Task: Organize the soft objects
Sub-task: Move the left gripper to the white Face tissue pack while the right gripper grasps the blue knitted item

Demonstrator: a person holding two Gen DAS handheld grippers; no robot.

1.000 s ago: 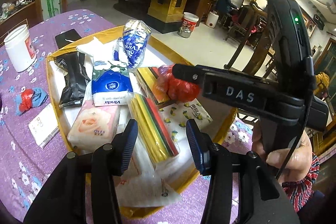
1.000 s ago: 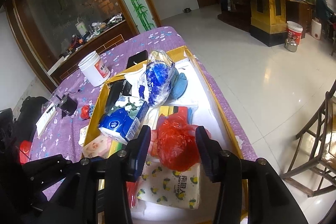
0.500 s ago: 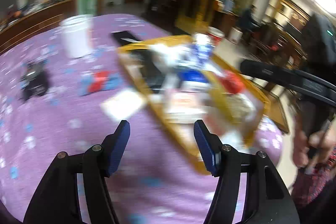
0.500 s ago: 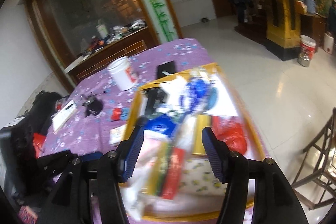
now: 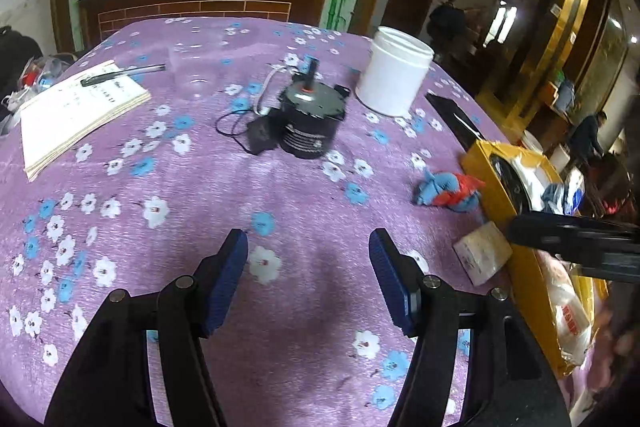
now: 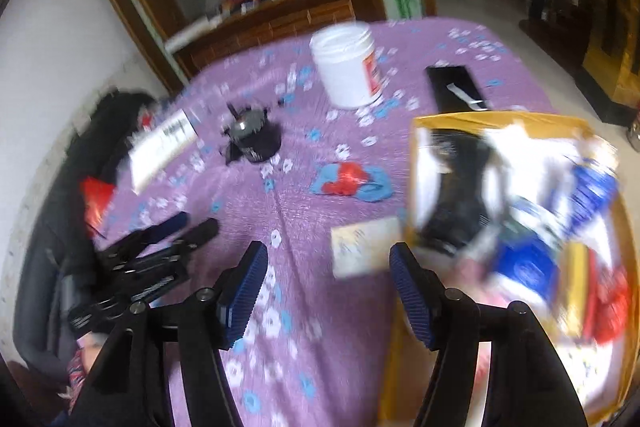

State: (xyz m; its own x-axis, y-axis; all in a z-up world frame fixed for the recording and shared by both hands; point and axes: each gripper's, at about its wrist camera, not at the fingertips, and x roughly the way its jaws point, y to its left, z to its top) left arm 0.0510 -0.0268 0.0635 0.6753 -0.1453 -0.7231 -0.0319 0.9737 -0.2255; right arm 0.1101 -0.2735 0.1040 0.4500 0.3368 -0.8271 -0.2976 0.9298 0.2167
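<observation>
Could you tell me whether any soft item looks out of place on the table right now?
Yes: a blue-and-red cloth bundle and a small flat tissue pack lie loose on the purple tablecloth, just outside the yellow tray that holds the other soft packs.

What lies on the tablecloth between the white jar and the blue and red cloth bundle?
Nothing: between the white jar and the cloth bundle there is only bare flowered tablecloth. The left wrist view shows this sharply.
</observation>
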